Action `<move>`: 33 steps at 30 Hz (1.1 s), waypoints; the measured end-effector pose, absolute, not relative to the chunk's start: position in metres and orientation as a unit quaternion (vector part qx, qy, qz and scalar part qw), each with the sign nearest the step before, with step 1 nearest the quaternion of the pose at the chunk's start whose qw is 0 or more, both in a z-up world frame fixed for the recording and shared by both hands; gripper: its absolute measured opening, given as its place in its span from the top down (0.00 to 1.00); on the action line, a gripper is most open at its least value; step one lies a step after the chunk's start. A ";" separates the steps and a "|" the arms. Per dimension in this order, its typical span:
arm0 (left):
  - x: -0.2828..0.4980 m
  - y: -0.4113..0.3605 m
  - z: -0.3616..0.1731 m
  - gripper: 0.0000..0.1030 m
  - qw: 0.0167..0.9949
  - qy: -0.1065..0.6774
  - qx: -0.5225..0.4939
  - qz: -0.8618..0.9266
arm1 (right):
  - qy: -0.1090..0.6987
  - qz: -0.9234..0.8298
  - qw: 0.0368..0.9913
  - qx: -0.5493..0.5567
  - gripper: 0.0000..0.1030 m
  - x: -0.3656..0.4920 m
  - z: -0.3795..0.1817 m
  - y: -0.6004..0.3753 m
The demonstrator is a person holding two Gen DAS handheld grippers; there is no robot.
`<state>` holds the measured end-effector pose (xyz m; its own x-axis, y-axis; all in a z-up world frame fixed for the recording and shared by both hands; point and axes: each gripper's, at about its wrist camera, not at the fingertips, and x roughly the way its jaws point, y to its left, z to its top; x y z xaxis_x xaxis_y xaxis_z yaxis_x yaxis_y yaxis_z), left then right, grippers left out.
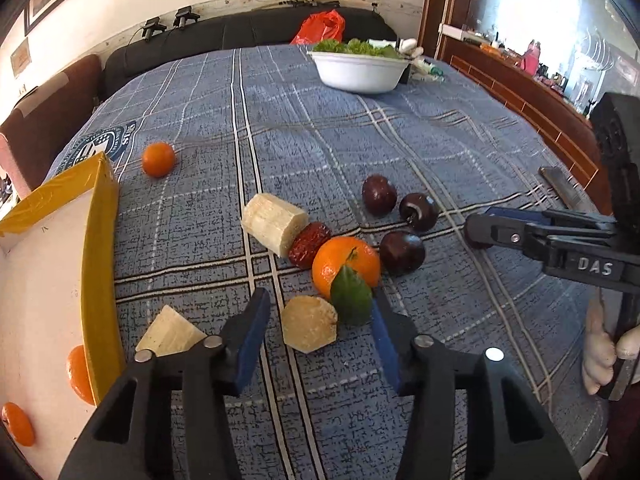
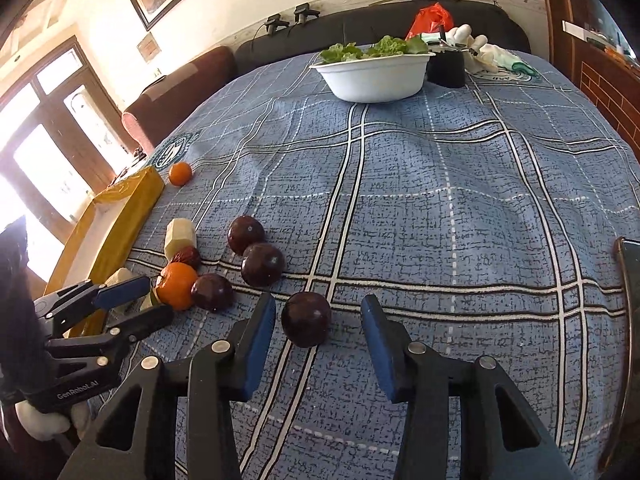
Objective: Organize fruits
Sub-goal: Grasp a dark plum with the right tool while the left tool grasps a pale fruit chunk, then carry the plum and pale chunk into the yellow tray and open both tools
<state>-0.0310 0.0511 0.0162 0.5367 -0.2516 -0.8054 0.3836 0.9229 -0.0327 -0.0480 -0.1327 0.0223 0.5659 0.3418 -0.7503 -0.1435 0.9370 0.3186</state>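
My left gripper (image 1: pixel 320 320) is spread wide and holds nothing; between its blue pads, at 12 o'clock, a pale cut chunk (image 1: pixel 309 323) lies on the plaid-covered counter (image 1: pixel 440 152). Just past it sits the leafy orange (image 1: pixel 346 267), its green leaf (image 1: pixel 351 295) draped toward me and close to my right pad. A wrinkled red date (image 1: pixel 309 245) touches the orange at its 10 o'clock, and a pale peeled cylinder (image 1: pixel 274 224) leans against the date further out. A wedge-shaped pale piece (image 1: pixel 170 330) lies at my 9 o'clock, just beside the left finger.

The yellow-rimmed box (image 1: pixel 98 264) stands at 9 to 10 o'clock; two oranges (image 1: pixel 78 374) show low in that corner, though I cannot tell exactly how they sit in the box. A lone small orange (image 1: pixel 159 159) rests beyond the box at 11 o'clock.

My right gripper (image 2: pixel 318 320) is also wide apart, empty, with one dark plum (image 2: pixel 306 319) on the cloth between its pads, nearer the left one and touching neither. In the left view that gripper (image 1: pixel 480 230) reaches in from 3 o'clock. Three more plums (image 2: pixel 262 265) trail off toward 10 o'clock in a loose row, the nearest one against the leafy orange.

Far off at 12 o'clock stands a white bowl (image 2: pixel 374 76) of green leaves.
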 end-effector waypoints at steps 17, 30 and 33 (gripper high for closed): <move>-0.053 0.064 0.035 0.74 0.889 0.424 0.051 -0.166 | 0.424 0.128 0.893 0.074 0.73 -0.072 0.042 -0.118; -0.112 0.148 0.088 0.74 0.927 0.364 -0.004 -0.092 | 0.386 0.188 0.902 0.045 0.72 -0.114 0.105 -0.044; -0.121 0.180 0.091 0.74 0.931 0.360 -0.019 -0.058 | 0.387 0.211 0.897 0.037 0.72 -0.119 0.111 -0.016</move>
<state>-0.1213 0.1801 0.0906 0.7339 -0.1219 -0.6682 0.0938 0.9925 -0.0780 -0.1191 -0.0160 0.1108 0.6113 0.4068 -0.6789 -0.3495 0.9084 0.2296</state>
